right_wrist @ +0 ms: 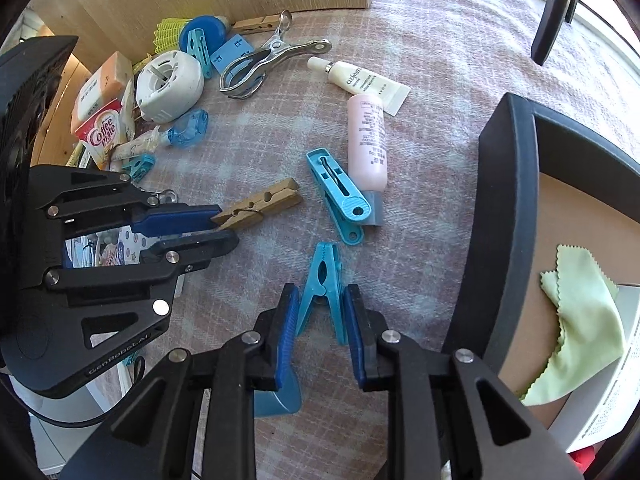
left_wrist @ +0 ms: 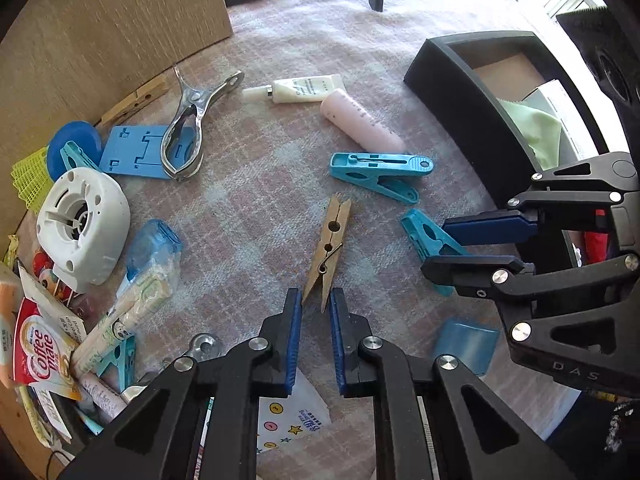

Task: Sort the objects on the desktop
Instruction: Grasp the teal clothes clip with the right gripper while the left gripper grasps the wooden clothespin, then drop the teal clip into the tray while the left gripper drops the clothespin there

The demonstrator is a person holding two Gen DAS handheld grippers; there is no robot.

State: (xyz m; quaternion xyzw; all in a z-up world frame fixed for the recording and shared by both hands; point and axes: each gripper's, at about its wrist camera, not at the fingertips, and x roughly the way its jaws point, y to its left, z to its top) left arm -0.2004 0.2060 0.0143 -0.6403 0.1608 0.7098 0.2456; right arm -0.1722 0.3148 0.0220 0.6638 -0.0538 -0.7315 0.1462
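A wooden clothespin (left_wrist: 329, 245) lies on the checked cloth; my left gripper (left_wrist: 315, 300) stands open with the pin's tail between its fingertips, also seen in the right wrist view (right_wrist: 224, 224). A small blue plastic clip (right_wrist: 322, 280) lies with its legs between the fingers of my open right gripper (right_wrist: 321, 300); in the left wrist view this gripper (left_wrist: 436, 246) straddles that clip (left_wrist: 428, 240). A larger blue clip (left_wrist: 380, 174) lies beyond, beside a pink tube (left_wrist: 362, 120) and a white tube (left_wrist: 300, 88).
A dark bin (left_wrist: 460, 112) with a green cloth (right_wrist: 580, 320) stands at the right. A pile at the left holds a metal clamp (left_wrist: 188, 128), a white round device (left_wrist: 84, 220), a blue card (left_wrist: 136, 152) and sachets. A wooden board (left_wrist: 100, 20) stands behind.
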